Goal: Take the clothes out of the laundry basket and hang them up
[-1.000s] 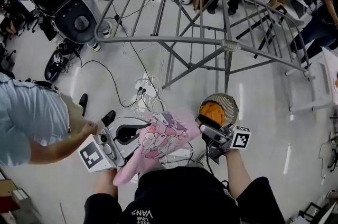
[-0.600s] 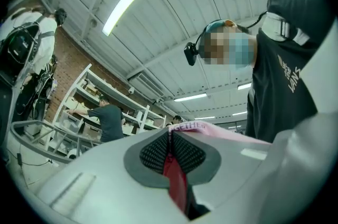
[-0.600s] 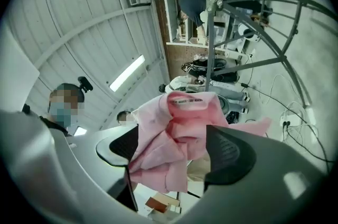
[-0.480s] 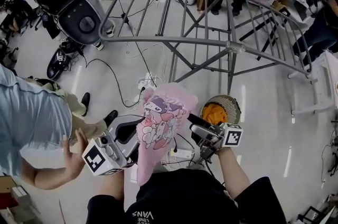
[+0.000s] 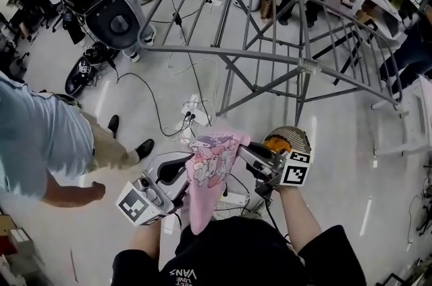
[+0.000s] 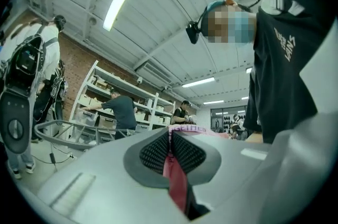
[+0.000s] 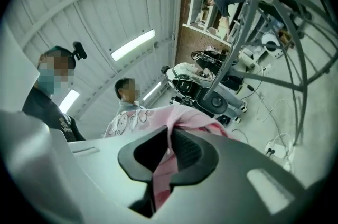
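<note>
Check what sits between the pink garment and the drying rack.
Head view: a white power strip with tangled cables lies on the floor between the pink garment and the grey drying rack.

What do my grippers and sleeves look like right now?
The left gripper and right gripper: light grey shells, dark textured pads, each with a white cube of black square markers. Short black sleeves. Right jaws have just closed on the pink garment.

A robotics lab or workshop: open shelves (image 6: 100,104) of boxes against a brick wall (image 6: 71,67), strip lights (image 6: 120,1) overhead, cables (image 5: 147,94) and a power strip (image 5: 194,117) loose on the floor (image 5: 337,143).
</note>
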`<state>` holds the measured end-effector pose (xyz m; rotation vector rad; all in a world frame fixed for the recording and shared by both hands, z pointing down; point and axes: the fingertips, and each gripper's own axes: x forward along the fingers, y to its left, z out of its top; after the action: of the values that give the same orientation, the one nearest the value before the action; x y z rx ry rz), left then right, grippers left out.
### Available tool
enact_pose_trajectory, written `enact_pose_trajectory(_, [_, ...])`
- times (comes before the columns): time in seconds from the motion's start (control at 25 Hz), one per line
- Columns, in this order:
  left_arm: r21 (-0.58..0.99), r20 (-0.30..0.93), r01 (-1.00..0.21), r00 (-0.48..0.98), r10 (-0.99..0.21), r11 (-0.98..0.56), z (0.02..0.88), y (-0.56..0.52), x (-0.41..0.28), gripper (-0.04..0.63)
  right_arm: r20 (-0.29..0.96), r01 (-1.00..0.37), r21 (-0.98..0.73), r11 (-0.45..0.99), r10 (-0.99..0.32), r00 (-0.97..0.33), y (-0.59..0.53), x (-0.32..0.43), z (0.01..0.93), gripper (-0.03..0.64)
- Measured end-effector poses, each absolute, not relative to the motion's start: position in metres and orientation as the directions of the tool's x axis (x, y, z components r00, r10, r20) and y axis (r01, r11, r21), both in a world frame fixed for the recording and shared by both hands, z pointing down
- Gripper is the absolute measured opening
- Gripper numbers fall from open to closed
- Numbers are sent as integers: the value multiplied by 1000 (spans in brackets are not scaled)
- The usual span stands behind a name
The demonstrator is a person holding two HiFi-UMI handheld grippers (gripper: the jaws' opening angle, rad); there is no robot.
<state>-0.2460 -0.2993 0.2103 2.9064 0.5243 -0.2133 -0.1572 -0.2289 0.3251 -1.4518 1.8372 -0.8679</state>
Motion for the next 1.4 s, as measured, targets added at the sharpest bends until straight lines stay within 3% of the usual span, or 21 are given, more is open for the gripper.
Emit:
enact_pose_trajectory(0.24, [71,125,395,908,401,-916,266,-264,-258,11,45,-754,-650,91,-986,-158,-226,-135,304,26])
enact_pose_trajectory(0.4, [66,172,451,873,456,-890,290,-231,-256,11,84,-825,-556,99,-981,-174,-232,-131,291,25])
enact_pose_trajectory(0.6, [133,262,591,753,604,-795,336,-185,-254,15,103,-868,-418,267,-936,-337,-233,-152,269,23])
enact_pose_trajectory(0.72, [144,338,584,730,595,-799,359,-196,-262,63,120,-865,-303,399,-885,-450,-220,-171,252,23])
enact_pose_trajectory(0.96, [121,372,565,737,565,-816,346,-253,-263,176,177,-839,-213,501,-825,-537,-202,-186,222,21])
enact_pose_trajectory(1.16, [179,392,628,661,640,-758,327,-282,-267,190,182,-816,-193,545,-798,-575,-192,-187,208,21])
enact_pose_trajectory(1.4, [194,394,591,684,613,-783,316,-323,-277,207,166,-861,-161,482,-847,-505,-186,-168,203,21])
